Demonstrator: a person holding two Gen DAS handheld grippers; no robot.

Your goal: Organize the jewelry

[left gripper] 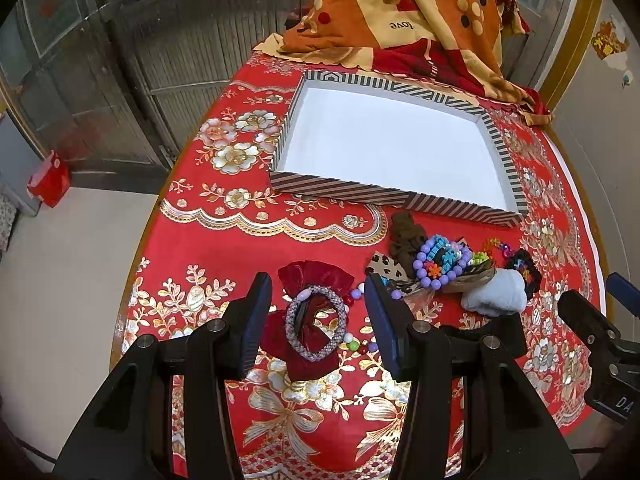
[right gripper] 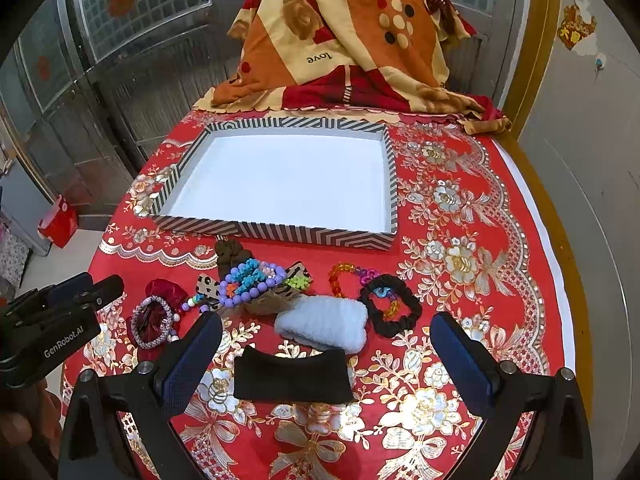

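Note:
A striped tray (left gripper: 352, 194) (right gripper: 280, 236) with a bare white floor lies at the back of the red cloth. My left gripper (left gripper: 318, 292) is open, its fingers either side of a grey beaded bracelet (left gripper: 316, 322) (right gripper: 154, 326) lying on a dark red velvet scrunchie (left gripper: 314, 276). My right gripper (right gripper: 326, 330) is open and empty, above a black band (right gripper: 292, 376) and a pale blue scrunchie (right gripper: 322, 326) (left gripper: 496, 294). A purple bead bracelet (right gripper: 246, 284) (left gripper: 440, 260), a black scrunchie (right gripper: 390, 308) and an orange bead bracelet (right gripper: 344, 276) lie nearby.
A folded orange and red blanket (right gripper: 344, 40) sits behind the tray. A brown scrunchie (right gripper: 232, 252) and a leopard-print piece (left gripper: 386, 266) lie in the pile. The round table's edge (right gripper: 560, 272) curves on the right. A red box (left gripper: 50, 184) stands on the floor.

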